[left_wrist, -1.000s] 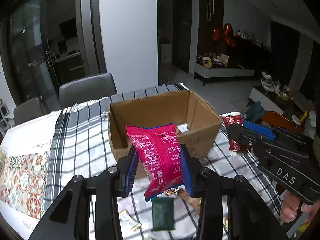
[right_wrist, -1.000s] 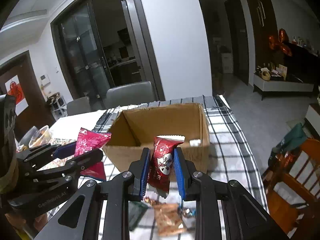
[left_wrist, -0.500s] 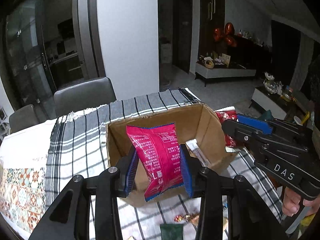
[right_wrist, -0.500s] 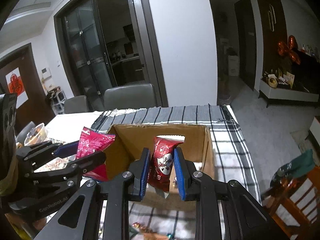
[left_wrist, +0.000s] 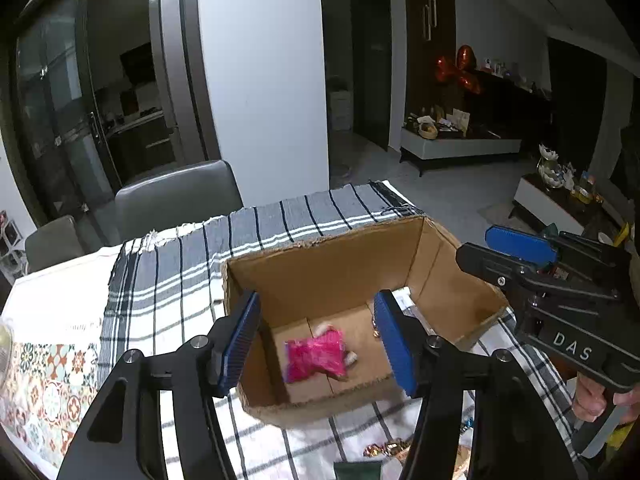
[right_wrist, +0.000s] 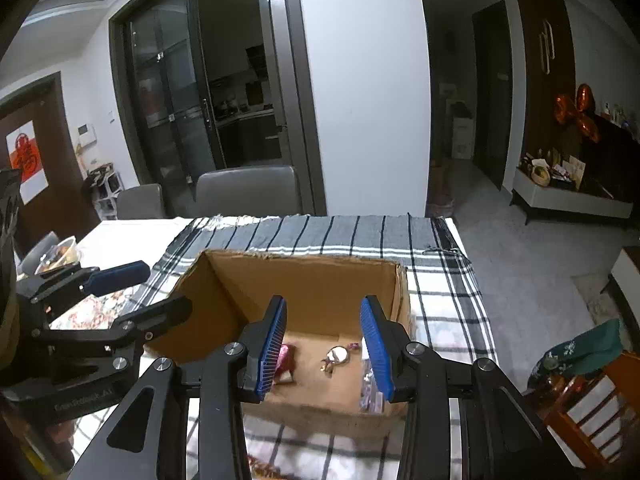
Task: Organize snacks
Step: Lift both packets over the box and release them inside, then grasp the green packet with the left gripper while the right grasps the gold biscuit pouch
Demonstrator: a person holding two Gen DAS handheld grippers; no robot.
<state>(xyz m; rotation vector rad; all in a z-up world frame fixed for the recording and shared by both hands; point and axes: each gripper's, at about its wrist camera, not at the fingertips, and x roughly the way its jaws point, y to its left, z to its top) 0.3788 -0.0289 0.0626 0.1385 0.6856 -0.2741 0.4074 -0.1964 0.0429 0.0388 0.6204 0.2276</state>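
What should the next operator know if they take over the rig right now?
Left tongs: open, empty, above the cardboard box.
Right tongs: open, empty, also over the box.
In the box: a pink snack bag lying on the floor, a small wrapped candy, and a clear packet by the right wall.
Done: those snacks are in the box.
Left: more snacks lie on the striped cloth in front of the box, including a dark green packet and wrapped candies. Pick these up and drop them in.
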